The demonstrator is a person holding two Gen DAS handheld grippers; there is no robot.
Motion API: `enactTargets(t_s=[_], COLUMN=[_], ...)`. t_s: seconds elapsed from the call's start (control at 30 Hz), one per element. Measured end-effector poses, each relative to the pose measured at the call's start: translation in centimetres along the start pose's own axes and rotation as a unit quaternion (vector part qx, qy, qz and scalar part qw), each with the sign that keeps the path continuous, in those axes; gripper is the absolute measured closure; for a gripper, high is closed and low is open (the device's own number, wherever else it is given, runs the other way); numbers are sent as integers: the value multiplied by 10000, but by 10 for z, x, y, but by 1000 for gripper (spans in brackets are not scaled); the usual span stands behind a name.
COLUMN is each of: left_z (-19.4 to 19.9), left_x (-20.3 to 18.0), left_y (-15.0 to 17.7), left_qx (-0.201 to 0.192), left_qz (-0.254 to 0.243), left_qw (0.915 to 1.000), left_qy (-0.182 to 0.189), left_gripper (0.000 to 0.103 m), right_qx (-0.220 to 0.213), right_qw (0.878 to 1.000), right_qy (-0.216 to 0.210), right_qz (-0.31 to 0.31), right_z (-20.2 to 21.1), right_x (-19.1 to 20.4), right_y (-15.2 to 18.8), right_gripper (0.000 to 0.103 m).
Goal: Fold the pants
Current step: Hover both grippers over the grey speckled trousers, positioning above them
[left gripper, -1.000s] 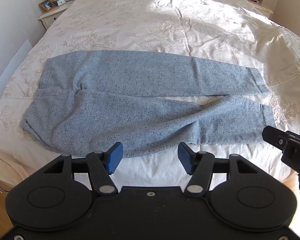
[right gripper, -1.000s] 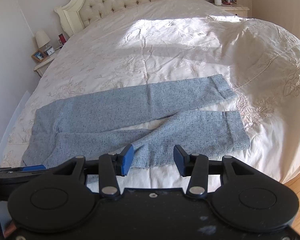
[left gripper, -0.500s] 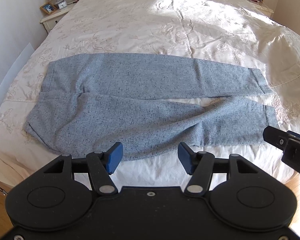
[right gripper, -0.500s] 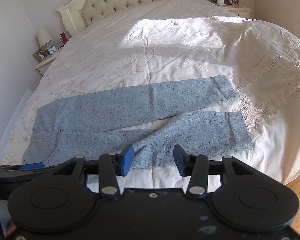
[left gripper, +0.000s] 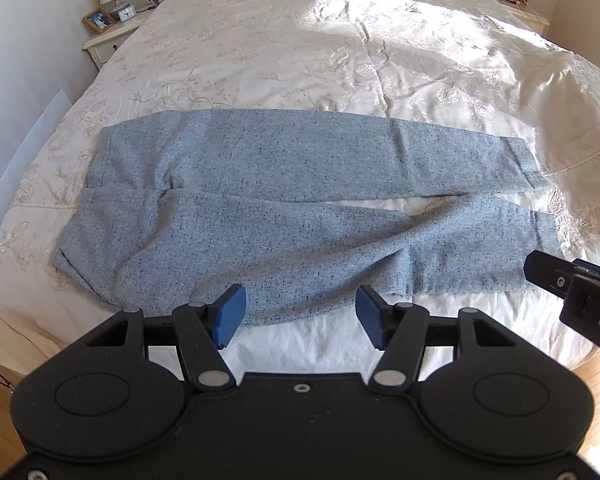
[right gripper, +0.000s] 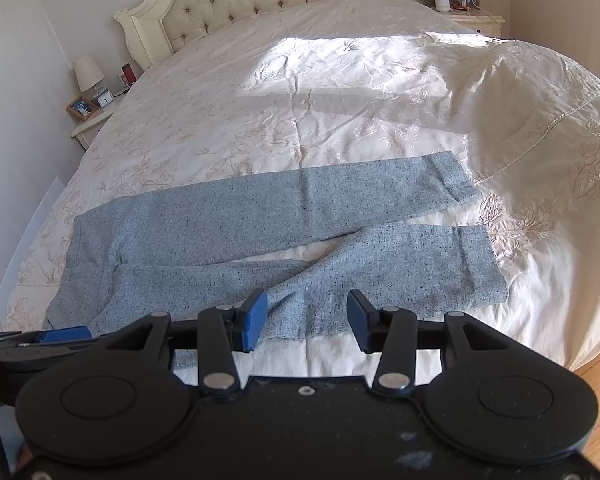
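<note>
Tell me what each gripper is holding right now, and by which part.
Nothing is held. The left gripper and right gripper are both open, hovering short of the near edge of the pants, which lie flat on the bed.

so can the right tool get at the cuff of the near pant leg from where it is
Probably yes. The right tool is open and holds nothing, and the near leg's cuff lies flat on the bedspread just ahead and to its right, with nothing on top of it or between them.
</note>
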State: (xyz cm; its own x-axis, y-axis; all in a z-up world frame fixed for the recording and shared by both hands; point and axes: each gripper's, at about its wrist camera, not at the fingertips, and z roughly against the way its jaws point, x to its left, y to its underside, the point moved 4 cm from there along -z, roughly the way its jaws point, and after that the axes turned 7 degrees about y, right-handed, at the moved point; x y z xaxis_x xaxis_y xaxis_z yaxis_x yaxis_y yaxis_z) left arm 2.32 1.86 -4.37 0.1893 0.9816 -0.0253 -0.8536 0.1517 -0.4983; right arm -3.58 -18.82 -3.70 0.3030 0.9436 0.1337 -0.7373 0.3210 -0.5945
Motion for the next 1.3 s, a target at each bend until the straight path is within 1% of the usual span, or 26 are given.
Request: enactTargets(t_s=[0.03, 0.07, 0.1, 0.13, 0.2, 0.23, 0.27, 0.3, 0.4, 0.47, 0.57, 0.63, 0.77, 0.93, 1.1, 1.3], left_z=[-1, -3, -6, -7, -7, -5, -3, -4, -9, -13, -21, -25, -37, -47, -56, -67], left_x=[0, 1, 1, 1, 2, 4, 7, 11, 22, 29, 41, 49, 61, 71, 78, 83], left_y=[0, -1, -4, -6, -13, -16, -19, -21, -27, -29, -33, -35, -42, -52, -60, -65], left_qx=[8, 97, 149, 87, 18, -92, -206, -233, -165, -131, -12, 54, 229, 295, 365, 509], left_qz=[-20, -12, -1, -43, -217, -278, -281, -231, -83, -38, 23, 123, 200, 187, 59, -93], left_qw=[10000, 9999, 9999, 9999, 9997, 9995, 9993, 9993, 9998, 9999, 10000, 9999, 9994, 9990, 9987, 9975], left_qy=[-23, -29, 75, 93, -98, -118, -144, -183, -70, -102, -20, 66, 185, 279, 362, 475], left_gripper=[40, 40, 40, 40, 43, 43, 43, 43, 43, 43, 43, 43, 43, 43, 43, 43], right_qx=[8, 14, 51, 61, -74, -59, 6, 60, 111, 148, 190, 146, 212, 367, 559, 568], right_qw=[10000, 10000, 9999, 9999, 9997, 9996, 9997, 9998, 9997, 9997, 9996, 9995, 9991, 9976, 9942, 9920], right_qy=[12, 39, 92, 111, 213, 269, 246, 186, 198, 191, 203, 265, 372, 555, 732, 941], right_qz=[9, 20, 21, 1, -47, -48, -68, -92, -5, 41, 44, 36, -4, -193, -547, -620], right_z=[-1, -1, -2, -3, -4, -5, -7, -9, -13, -17, -23, -26, -35, -46, -54, -58], right_x=[1, 1, 1, 2, 0, 1, 1, 2, 10, 17, 27, 33, 39, 39, 37, 41], right_y=[0, 1, 1, 0, -4, -5, -7, -7, -8, -8, -10, -13, -20, -24, -20, -20], right_gripper=[56, 56, 56, 56, 56, 56, 56, 56, 56, 56, 56, 56, 56, 56, 56, 56])
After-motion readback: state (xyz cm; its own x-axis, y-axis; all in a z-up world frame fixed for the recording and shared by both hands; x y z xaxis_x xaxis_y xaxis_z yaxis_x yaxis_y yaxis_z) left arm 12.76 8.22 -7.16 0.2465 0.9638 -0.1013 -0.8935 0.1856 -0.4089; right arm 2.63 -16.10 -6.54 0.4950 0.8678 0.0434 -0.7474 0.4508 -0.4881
